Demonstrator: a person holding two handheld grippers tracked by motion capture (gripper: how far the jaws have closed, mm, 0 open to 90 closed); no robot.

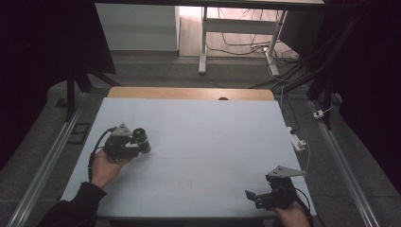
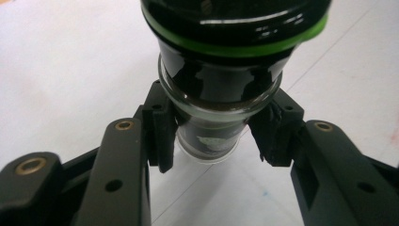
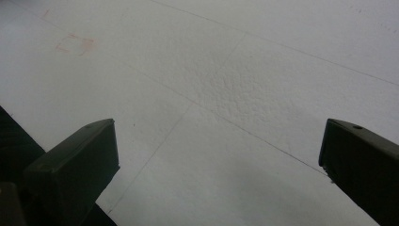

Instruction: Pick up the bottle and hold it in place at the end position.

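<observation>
A small dark glass jar with a green band sits between the jaws of my left gripper at the left of the white table, tipped and just above the surface. In the left gripper view both pads press on the jar's clear glass part, below the green band and the black upper section. A hand holds this gripper from below. My right gripper rests near the table's front right corner. Its jaws stand wide apart over bare white sheet in the right gripper view.
A faint red square mark lies on the sheet toward the front, also seen as a red mark. A white power strip hangs by the right edge. Metal rails flank the table. A desk frame and cables stand beyond.
</observation>
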